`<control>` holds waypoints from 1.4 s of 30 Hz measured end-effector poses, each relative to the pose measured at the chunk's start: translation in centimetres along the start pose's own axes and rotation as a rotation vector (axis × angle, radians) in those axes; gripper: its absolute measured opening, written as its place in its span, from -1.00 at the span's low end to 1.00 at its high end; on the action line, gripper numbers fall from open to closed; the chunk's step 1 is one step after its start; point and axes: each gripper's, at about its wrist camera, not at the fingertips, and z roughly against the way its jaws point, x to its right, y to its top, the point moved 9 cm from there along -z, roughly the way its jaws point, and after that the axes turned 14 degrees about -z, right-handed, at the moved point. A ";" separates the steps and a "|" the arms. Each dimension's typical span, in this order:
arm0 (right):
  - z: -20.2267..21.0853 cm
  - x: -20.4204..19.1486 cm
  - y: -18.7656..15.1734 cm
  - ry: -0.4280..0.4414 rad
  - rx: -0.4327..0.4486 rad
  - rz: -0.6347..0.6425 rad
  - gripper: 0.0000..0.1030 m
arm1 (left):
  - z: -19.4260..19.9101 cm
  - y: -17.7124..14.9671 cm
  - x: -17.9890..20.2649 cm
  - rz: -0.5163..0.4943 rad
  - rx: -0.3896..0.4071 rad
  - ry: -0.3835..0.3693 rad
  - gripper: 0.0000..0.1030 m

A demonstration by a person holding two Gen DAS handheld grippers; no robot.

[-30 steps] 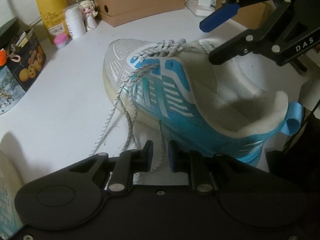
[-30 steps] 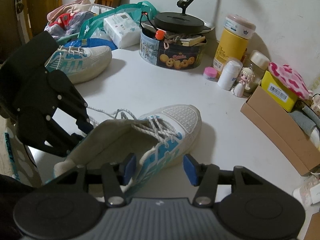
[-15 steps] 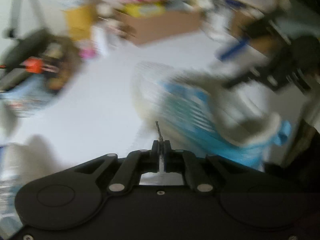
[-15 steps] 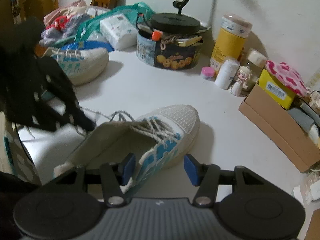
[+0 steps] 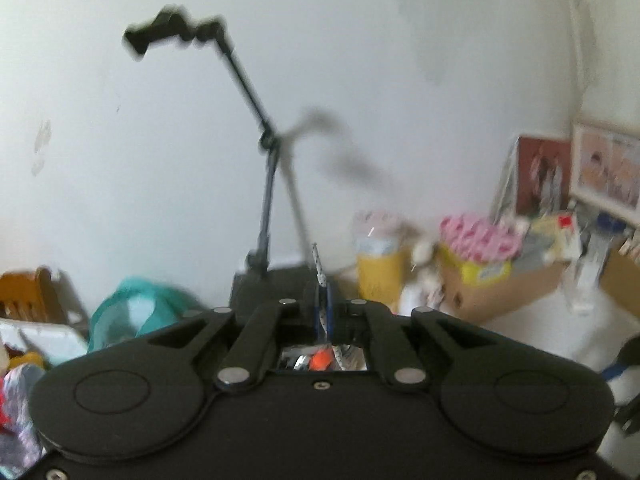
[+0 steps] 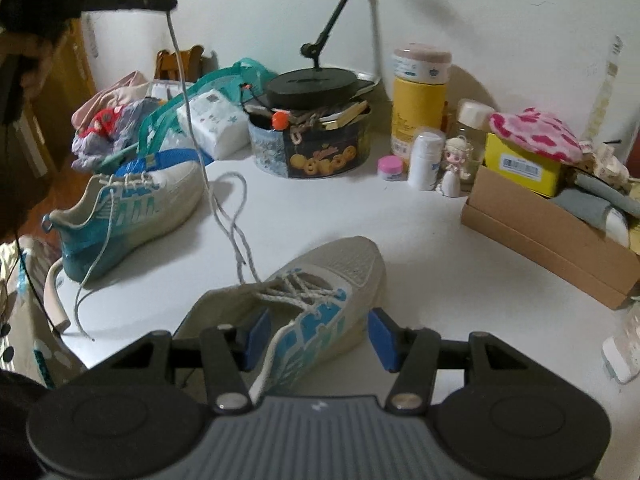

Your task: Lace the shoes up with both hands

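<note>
Left wrist view: left gripper [image 5: 322, 308] raised and aimed at the wall, blurred; jaws pinched tight on a speckled woven shoelace [image 5: 318, 264], its stiff tip poking up.
Right wrist view: right gripper [image 6: 316, 336] low over the white counter [image 6: 420, 248], blue-padded jaws wide, straddling the mesh white-and-blue sneaker [image 6: 320, 300] without visibly touching it.
Lace: runs taut from the eyelets up to the left gripper at upper left.
Second sneaker [image 6: 124, 216]: lies on the counter to the left, well apart.

Left hand-held gripper [image 5: 321, 304]: now closed on lace [image 6: 188, 108], raised high above bench.
Lace: pulled taut upward from shoe [image 6: 320, 300].
</note>
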 end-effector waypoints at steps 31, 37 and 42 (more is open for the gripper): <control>0.1 -0.3 -0.6 0.089 -0.028 -0.094 -0.19 | -3.5 -5.7 18.1 -0.369 -0.051 -0.375 -0.99; -0.1 -0.2 -1.7 0.085 -0.049 -0.108 -0.36 | -3.7 -8.2 22.9 -0.515 -0.111 -0.495 -0.99; 0.0 0.3 -1.9 0.076 -0.051 -0.135 -0.37 | -3.7 -9.7 24.9 -0.592 -0.170 -0.548 -0.99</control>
